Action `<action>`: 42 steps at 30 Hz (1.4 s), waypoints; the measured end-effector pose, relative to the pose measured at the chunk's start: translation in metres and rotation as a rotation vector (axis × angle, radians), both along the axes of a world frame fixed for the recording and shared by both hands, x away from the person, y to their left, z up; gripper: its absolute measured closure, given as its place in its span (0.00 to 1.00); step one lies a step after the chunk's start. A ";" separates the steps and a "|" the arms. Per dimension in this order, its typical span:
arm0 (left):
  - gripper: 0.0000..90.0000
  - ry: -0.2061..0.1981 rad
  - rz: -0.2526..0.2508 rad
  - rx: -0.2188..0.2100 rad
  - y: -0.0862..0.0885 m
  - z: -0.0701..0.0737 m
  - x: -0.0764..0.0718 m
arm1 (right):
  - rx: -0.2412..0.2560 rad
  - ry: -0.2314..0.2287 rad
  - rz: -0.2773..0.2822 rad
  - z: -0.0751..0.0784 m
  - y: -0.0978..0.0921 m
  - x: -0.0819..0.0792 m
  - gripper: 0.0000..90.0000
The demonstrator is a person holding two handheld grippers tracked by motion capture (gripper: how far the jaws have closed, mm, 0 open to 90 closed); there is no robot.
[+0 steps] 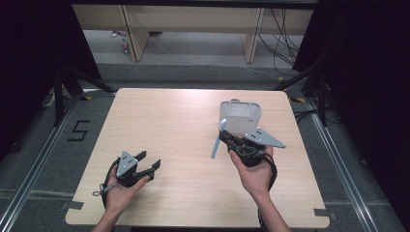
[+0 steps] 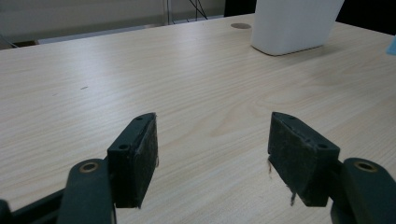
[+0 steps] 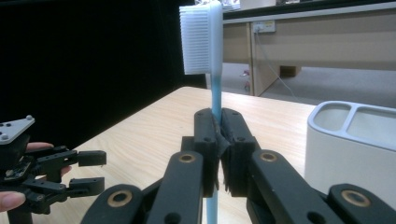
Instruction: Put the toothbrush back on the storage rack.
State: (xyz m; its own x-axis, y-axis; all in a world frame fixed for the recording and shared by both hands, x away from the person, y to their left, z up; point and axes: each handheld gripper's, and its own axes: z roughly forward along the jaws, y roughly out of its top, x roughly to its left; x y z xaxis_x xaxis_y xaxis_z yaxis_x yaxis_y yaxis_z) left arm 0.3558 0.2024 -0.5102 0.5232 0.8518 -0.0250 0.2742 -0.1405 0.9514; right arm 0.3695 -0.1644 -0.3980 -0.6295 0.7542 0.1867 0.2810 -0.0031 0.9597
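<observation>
right gripper (image 3: 218, 135): your jaws are clamped on the blue toothbrush (image 3: 205, 42), bristle head up, just beside the white holder (image 1: 240, 116).
left gripper (image 1: 148, 161): your jaws are spread, empty, well apart from the holder.

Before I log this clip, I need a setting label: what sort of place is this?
Probably a lab or recording bay, not a home. Black curtains flank a bare wooden table, metal rails and a taped number mark the grey floor, and loose cables hang by plain desks behind.
</observation>
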 end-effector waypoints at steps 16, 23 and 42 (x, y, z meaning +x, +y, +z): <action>0.36 -0.053 0.010 -0.020 0.001 -0.012 -0.002 | -0.019 -0.028 -0.043 0.008 -0.011 0.005 0.96; 0.36 -0.081 0.019 -0.020 0.000 -0.013 -0.003 | -0.023 -0.039 -0.059 0.010 -0.014 0.007 0.96; 0.35 -0.075 0.046 -0.014 0.000 -0.012 -0.006 | -0.044 -0.071 -0.130 0.019 -0.033 0.021 0.96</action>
